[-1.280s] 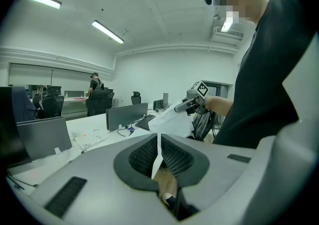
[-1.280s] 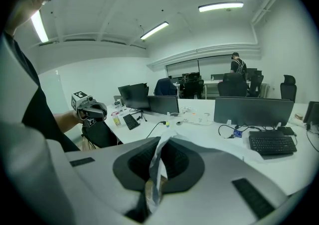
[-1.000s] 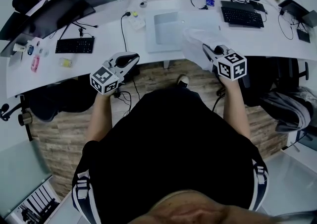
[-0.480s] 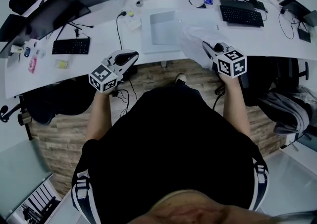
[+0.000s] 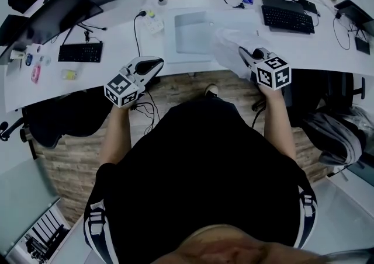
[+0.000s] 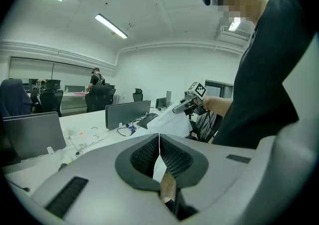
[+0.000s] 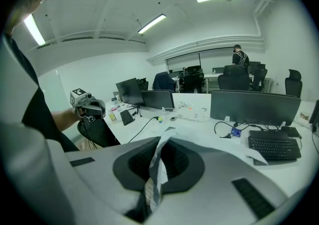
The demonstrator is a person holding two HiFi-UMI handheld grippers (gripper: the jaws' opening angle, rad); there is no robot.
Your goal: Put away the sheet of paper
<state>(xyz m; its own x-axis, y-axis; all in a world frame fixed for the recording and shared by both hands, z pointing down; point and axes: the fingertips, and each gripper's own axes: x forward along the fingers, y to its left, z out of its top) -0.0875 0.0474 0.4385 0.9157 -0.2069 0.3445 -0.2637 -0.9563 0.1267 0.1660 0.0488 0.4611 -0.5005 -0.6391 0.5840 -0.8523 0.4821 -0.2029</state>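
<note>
Right gripper view shows our right gripper clamped on the sheet of paper, barely moved above the desk's near edge (left gripper closed, empty); stowing remains.

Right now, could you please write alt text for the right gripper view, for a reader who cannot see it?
The right gripper is shut on a sheet of paper, which drapes rightward over one jaw. Beyond lies a white desk with monitors and a keyboard; the left gripper shows at left.
</note>
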